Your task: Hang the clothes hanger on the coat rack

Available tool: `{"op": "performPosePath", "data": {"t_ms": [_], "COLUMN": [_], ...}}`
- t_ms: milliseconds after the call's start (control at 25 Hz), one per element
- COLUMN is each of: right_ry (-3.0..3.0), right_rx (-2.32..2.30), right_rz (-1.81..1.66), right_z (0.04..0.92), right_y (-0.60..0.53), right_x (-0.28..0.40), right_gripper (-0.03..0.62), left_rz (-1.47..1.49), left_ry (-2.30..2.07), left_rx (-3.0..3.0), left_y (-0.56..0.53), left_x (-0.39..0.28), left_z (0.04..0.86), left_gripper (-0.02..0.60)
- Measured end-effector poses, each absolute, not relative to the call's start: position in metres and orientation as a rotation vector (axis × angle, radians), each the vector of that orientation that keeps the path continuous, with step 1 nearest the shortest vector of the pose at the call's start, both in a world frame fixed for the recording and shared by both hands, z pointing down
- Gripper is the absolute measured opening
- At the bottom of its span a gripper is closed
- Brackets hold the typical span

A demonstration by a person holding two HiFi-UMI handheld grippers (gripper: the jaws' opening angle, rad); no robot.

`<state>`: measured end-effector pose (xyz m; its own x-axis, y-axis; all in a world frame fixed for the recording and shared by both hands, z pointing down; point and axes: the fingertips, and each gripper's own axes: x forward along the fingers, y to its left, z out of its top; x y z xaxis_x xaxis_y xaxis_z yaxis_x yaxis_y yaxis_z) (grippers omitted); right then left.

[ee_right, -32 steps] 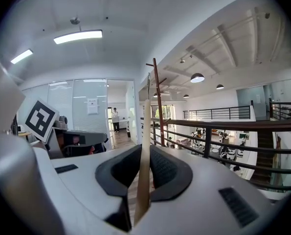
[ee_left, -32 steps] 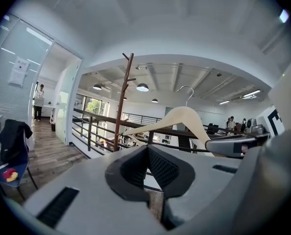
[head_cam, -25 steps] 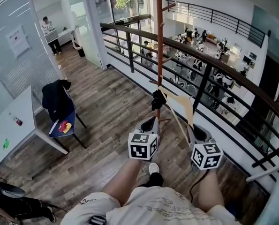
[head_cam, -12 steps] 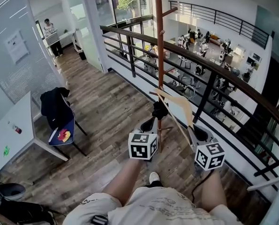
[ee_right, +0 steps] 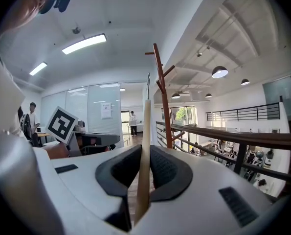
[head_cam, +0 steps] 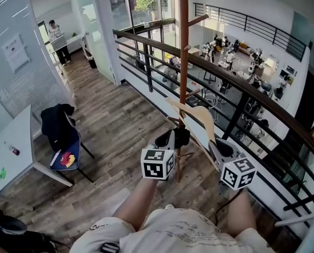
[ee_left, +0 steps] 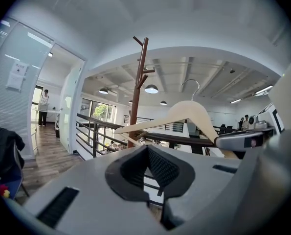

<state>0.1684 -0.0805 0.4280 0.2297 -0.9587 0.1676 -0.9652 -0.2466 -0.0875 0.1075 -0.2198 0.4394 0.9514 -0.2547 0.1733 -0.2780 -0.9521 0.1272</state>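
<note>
Person is holding both grippers out front, side by side, roughly level.
Left gripper [head_cam: 173,137] is riding with jaws together, empty; right gripper [ee_right: 144,150] is clamping the hanger [ee_right: 145,116] edge-on between its pads; both forearms [head_cam: 141,199] are reaching forward.
</note>
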Motion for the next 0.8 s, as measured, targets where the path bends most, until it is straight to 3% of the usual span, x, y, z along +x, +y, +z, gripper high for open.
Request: {"op": "performPosePath", "data": {"t_ms": [800], "right_ry": [-2.252], "right_rx": [2.166], "right_rz": [0.14], "right_z": [0.367], "right_y": [-0.175], "right_x": [0.248], "right_gripper": [0.052], "left_rz": [0.242], "left_ry": [-0.572], "left_rx": [2.949], "left_y": [-0.287], "left_x": [0.166], "left_z": [0.424], "left_gripper": [-0.003]}}
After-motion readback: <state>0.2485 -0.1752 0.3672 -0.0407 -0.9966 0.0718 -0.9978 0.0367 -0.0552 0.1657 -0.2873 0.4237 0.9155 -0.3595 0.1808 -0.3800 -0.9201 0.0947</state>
